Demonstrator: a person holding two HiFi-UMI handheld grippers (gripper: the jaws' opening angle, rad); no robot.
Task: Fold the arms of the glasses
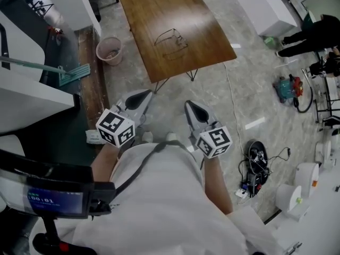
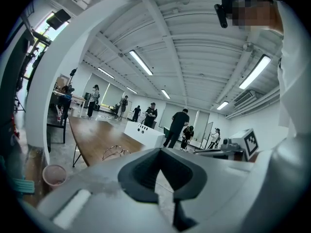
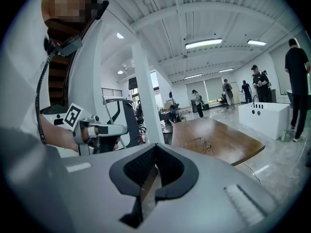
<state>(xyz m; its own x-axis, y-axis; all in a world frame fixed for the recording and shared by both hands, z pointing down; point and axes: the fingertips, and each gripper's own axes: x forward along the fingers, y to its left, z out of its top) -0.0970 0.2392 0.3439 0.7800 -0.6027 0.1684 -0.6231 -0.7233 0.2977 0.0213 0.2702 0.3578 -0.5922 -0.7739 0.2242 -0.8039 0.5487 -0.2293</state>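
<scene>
A pair of thin wire-framed glasses point(image 1: 171, 42) lies on the long brown wooden table point(image 1: 159, 7), toward the table's near end and closer to its right corner. Their outline stretches roughly across the table's width and slants a little. The arms appear to stand open from the front rather than folded, though the frame is too fine in the head view to say for sure which end is the front. The same glasses show faintly in the left gripper view point(image 2: 115, 152) and the right gripper view point(image 3: 200, 143), flat on the wood.

Both grippers are held just in front of the person's white shirt point(image 1: 159, 195), above the pale marbled floor point(image 1: 212, 89) and well apart from the table. The left gripper point(image 1: 139, 96) has its jaws pressed together with nothing between them. The right gripper point(image 1: 194, 109) is likewise closed and empty. Both tips point ahead toward the table's near edge. A round pink bucket point(image 1: 110, 50) stands on the floor to the table's left.
</scene>
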